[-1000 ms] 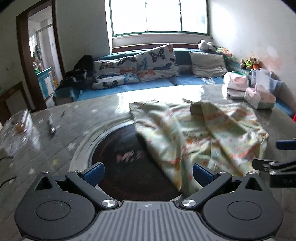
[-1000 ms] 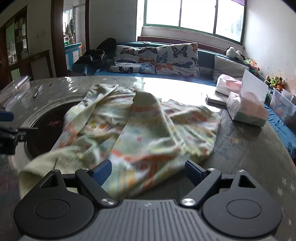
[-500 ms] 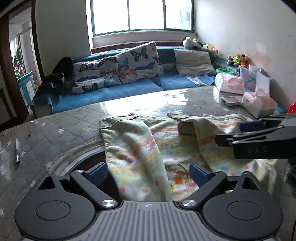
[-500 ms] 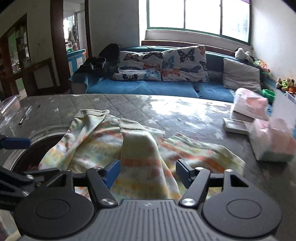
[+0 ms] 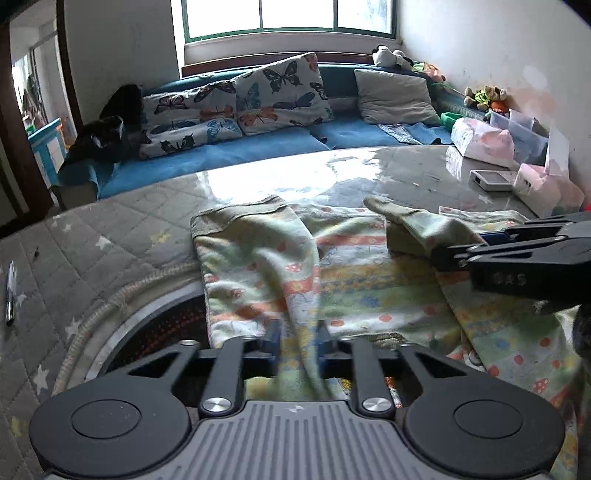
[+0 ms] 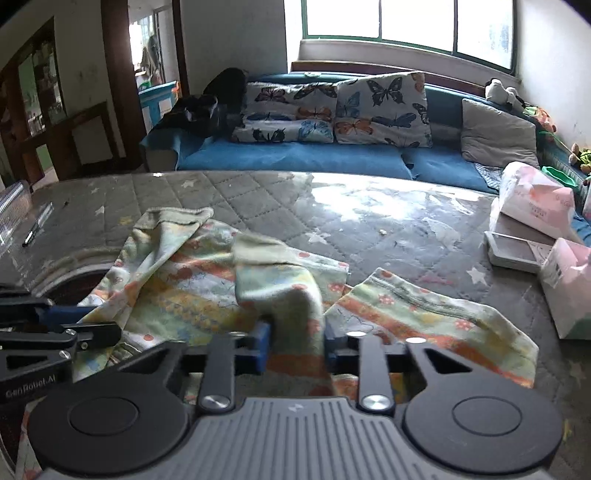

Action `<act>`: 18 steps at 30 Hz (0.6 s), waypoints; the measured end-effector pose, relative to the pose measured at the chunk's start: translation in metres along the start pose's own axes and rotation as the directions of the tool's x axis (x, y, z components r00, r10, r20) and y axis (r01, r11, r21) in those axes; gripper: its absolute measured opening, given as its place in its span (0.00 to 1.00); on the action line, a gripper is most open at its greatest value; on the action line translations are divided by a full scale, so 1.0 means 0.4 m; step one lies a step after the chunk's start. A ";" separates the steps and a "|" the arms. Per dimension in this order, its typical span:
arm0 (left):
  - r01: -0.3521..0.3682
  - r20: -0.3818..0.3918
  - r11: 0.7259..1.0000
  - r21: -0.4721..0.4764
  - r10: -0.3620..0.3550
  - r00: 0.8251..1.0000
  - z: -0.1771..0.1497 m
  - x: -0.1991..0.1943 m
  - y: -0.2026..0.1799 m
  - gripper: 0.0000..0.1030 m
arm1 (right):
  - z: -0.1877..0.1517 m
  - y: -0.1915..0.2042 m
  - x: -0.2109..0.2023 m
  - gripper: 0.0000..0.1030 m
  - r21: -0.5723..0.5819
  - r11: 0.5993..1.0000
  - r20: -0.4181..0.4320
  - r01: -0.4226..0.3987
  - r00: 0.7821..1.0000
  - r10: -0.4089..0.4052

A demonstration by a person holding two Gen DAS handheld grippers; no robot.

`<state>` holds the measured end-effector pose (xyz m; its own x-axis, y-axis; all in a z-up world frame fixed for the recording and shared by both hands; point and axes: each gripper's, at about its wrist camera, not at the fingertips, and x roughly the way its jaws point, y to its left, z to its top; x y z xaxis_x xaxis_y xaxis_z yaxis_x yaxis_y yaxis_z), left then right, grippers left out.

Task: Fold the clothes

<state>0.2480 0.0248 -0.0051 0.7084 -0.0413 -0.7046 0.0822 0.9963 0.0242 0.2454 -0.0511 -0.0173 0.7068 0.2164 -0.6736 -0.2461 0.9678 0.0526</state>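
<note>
Both cameras sit low and close over the table [image 5: 110,236], each looking forward along its own fingers toward the far sofa [image 5: 207,162] and window [image 6: 406,22]. The left view stands left, with the right gripper [image 5: 439,254] at its right edge; the right view stands right, with the left gripper [image 6: 110,332] at its left edge. Both share the patterned garment [image 5: 369,280].

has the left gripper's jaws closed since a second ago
Yes. The left gripper had its jaws spread wide; now they pinch a ridge of the patterned garment over the table's dark round inset.
</note>
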 end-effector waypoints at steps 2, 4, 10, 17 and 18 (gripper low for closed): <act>-0.006 0.014 1.000 -0.017 0.006 1.000 -0.006 -0.019 0.017 0.08 | -0.003 -0.009 -0.027 0.07 0.016 1.000 0.022 -0.006 1.000 0.006; -0.014 0.029 0.999 -0.036 0.015 0.999 -0.012 -0.040 0.035 0.04 | -0.009 -0.018 -0.057 0.06 0.025 1.000 0.045 -0.003 0.999 0.002; -0.050 0.083 0.991 -0.126 0.061 0.995 -0.048 -0.146 0.124 0.00 | -0.035 -0.058 -0.186 0.05 0.071 0.997 0.127 0.013 0.992 -0.022; -0.093 0.099 0.972 -0.215 0.116 0.988 -0.127 -0.269 0.219 0.00 | -0.084 -0.101 -0.346 0.05 0.122 0.992 0.200 0.043 0.977 -0.067; -0.089 0.100 0.972 -0.216 0.113 0.989 -0.130 -0.277 0.219 0.00 | -0.096 -0.105 -0.368 0.05 0.132 0.990 0.210 0.048 0.975 -0.075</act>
<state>0.1401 0.1207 0.0383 0.7798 0.0643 -0.6227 -0.1347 0.9886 -0.0667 0.1264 -0.1286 0.0514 0.8468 0.1653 -0.5056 -0.1223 0.9855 0.1174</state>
